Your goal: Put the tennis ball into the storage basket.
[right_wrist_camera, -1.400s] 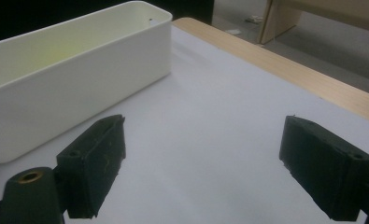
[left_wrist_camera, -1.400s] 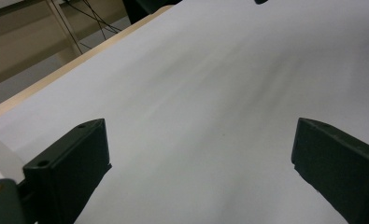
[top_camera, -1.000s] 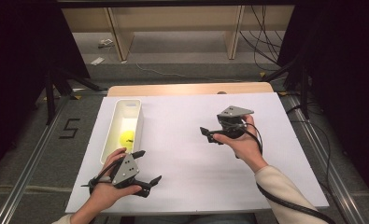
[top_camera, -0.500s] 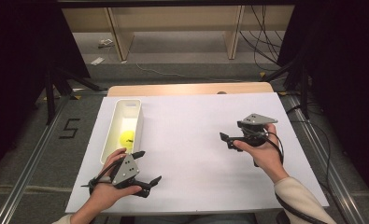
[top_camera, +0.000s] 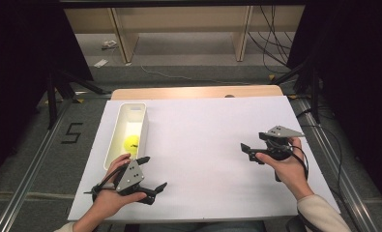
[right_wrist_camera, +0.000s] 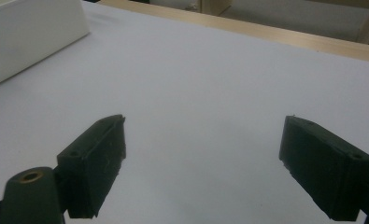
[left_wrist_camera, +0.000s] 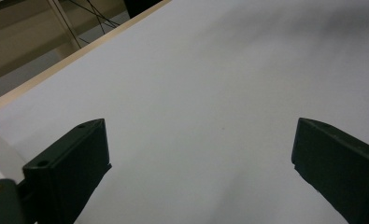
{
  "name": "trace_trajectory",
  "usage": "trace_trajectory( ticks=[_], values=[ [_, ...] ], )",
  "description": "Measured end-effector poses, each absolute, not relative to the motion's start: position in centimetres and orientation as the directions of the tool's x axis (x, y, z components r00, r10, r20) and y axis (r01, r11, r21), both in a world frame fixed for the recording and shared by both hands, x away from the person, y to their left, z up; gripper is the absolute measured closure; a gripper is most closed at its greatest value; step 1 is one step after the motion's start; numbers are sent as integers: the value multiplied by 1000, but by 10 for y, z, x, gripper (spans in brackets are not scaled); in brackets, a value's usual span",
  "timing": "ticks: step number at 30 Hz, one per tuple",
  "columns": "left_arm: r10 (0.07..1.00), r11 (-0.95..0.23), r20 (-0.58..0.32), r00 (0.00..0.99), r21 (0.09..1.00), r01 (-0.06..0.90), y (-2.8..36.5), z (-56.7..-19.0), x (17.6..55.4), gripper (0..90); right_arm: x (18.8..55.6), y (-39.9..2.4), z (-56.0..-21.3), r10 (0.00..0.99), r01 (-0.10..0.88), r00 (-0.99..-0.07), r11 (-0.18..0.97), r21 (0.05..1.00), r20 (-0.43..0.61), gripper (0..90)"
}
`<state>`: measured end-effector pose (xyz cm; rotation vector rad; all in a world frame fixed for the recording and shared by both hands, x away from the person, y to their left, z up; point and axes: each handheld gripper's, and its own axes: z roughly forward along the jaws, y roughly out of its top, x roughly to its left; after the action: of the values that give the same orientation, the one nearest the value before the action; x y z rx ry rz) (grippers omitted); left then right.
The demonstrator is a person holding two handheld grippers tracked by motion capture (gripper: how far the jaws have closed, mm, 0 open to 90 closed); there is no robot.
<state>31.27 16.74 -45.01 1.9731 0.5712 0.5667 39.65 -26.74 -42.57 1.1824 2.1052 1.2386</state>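
The left gripper (top_camera: 152,175) has its jaws spread wide with nothing between them, low over the white sheet near the worktop's near-left corner; in the left gripper view bare white surface runs between and beyond the jaws up to the wooden far edge (left_wrist_camera: 74,53). The right gripper (top_camera: 252,153) also has its jaws spread wide and empty, pointing left across the sheet from the right side, with the right hand (top_camera: 287,166) near the sheet's right edge. Its own view shows open white surface ahead and the side wall of a white bin (right_wrist_camera: 28,37) at upper left.

The long white bin (top_camera: 112,140) stands lengthwise along the sheet's left edge, just beyond the left hand (top_camera: 109,200). A yellow ball (top_camera: 132,142) lies inside it, toward the near end. Between the two grippers the white sheet (top_camera: 208,140) lies bare, and the grippers are well apart. A strip of wooden worktop (top_camera: 193,92) shows past the sheet's far edge.
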Motion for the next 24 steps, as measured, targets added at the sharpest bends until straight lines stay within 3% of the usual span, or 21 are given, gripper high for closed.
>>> trace_trajectory(
  ticks=[24],
  values=[
    [607,-415,151,780,897,150,169,-448,313,37,373,-293,-434,845,455,-532,231,860,55,156]
  ],
)
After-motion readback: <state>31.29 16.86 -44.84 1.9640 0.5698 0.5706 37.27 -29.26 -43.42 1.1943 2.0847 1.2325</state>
